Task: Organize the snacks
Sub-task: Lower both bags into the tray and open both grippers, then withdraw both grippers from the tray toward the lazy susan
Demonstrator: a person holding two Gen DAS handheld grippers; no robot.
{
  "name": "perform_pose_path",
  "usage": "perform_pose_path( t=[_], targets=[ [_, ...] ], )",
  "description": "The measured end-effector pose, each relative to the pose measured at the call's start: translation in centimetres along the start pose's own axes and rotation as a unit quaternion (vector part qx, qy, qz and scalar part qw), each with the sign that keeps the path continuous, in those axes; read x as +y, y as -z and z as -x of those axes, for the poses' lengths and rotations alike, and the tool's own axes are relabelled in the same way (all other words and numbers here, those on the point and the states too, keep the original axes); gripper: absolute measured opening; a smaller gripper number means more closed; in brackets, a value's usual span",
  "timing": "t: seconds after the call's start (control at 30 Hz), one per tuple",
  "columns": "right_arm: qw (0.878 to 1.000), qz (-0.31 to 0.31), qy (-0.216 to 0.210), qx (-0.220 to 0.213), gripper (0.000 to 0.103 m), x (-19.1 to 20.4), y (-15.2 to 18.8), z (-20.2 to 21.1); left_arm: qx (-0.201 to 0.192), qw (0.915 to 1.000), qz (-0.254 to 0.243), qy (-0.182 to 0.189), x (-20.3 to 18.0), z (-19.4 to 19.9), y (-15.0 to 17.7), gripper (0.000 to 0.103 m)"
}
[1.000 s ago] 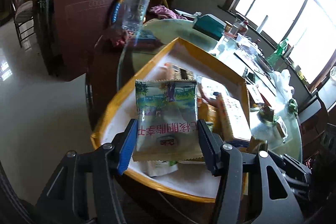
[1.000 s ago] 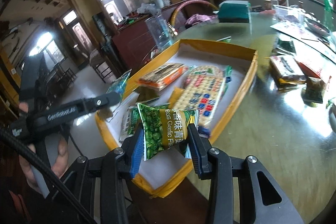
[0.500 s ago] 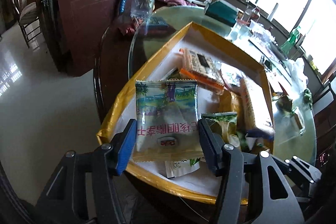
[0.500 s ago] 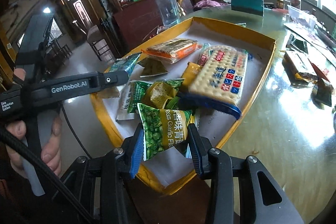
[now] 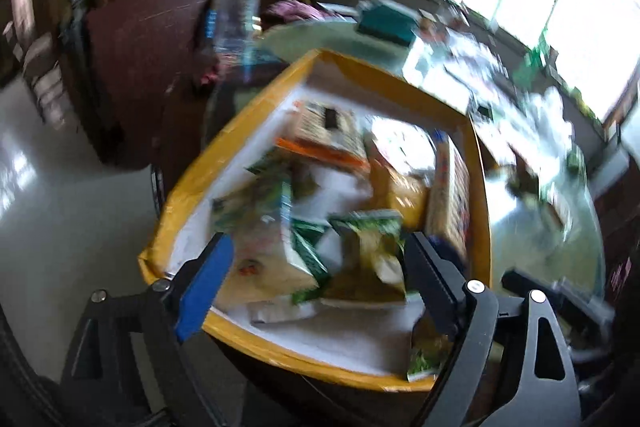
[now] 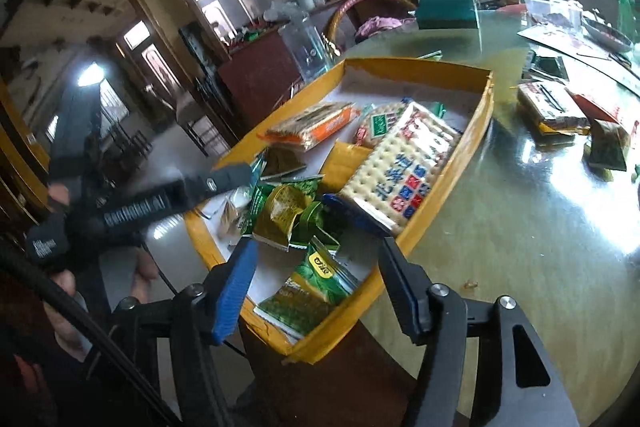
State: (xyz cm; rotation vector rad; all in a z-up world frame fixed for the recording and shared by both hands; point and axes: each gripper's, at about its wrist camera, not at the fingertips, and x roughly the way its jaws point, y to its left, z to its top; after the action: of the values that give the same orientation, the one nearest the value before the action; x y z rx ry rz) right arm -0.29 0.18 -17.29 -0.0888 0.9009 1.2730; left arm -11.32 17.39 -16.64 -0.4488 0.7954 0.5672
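A yellow-rimmed tray [image 5: 400,75] lined with white paper holds several snack packets. My left gripper [image 5: 318,247] hovers over its near end, jaws opening and wide apart. A pale packet [image 5: 260,247] lies loose in the tray below them; this view is blurred. My right gripper [image 6: 316,247] is also opening above the tray [image 6: 420,67]. A green pea packet [image 6: 312,291] lies flat in the near corner, untouched by the pads. A large cracker packet [image 6: 400,171] and an orange packet [image 6: 312,125] lie further in.
Loose snack packets [image 6: 552,111] lie on the glass table [image 6: 520,207] to the right of the tray. A teal box [image 6: 446,7] and a clear jar [image 6: 308,47] stand behind it. A hand [image 6: 60,279] holds the left tool at the tray's left.
Both grippers have opened and let go. The pale packet and the green pea packet have dropped out of the jaws into the tray. The left view has shifted across the tray.
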Motion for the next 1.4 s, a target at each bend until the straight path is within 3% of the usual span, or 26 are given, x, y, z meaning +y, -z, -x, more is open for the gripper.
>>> perform_pose_path(
  t=[0.1,0.23,0.4,0.53,0.7,0.87,1.4],
  targets=[
    [1.0,-0.002,-0.022,0.002,0.064,-0.7,0.3,0.7,-0.009,0.9999,-0.01,0.008,-1.0,0.6,0.1,0.087],
    [1.0,-0.019,-0.017,-0.012,0.065,-2.3,0.7,2.1,-0.025,0.9976,0.019,0.062,-1.8,1.8,0.1,0.087],
    [0.997,-0.061,0.0,-0.037,0.067,-5.2,0.7,4.0,-0.028,0.9956,-0.003,0.089,-5.2,2.5,0.5,0.087],
    [0.993,-0.1,0.018,-0.059,0.067,-7.6,0.8,5.8,-0.023,0.9908,-0.021,0.132,-8.8,3.0,1.3,0.087],
    [0.986,-0.132,0.065,-0.076,0.069,-10.2,1.2,8.0,-0.008,0.9875,-0.06,0.146,-13.3,2.4,1.9,0.087],
    [0.977,-0.172,0.093,-0.087,0.078,-13.0,2.0,9.8,0.006,0.9849,-0.08,0.153,-16.0,1.6,2.4,0.087],
    [0.939,-0.273,0.19,-0.093,0.079,-19.9,3.6,13.4,0.024,0.9844,-0.101,0.142,-18.5,-0.1,2.8,0.087]
  ],
)
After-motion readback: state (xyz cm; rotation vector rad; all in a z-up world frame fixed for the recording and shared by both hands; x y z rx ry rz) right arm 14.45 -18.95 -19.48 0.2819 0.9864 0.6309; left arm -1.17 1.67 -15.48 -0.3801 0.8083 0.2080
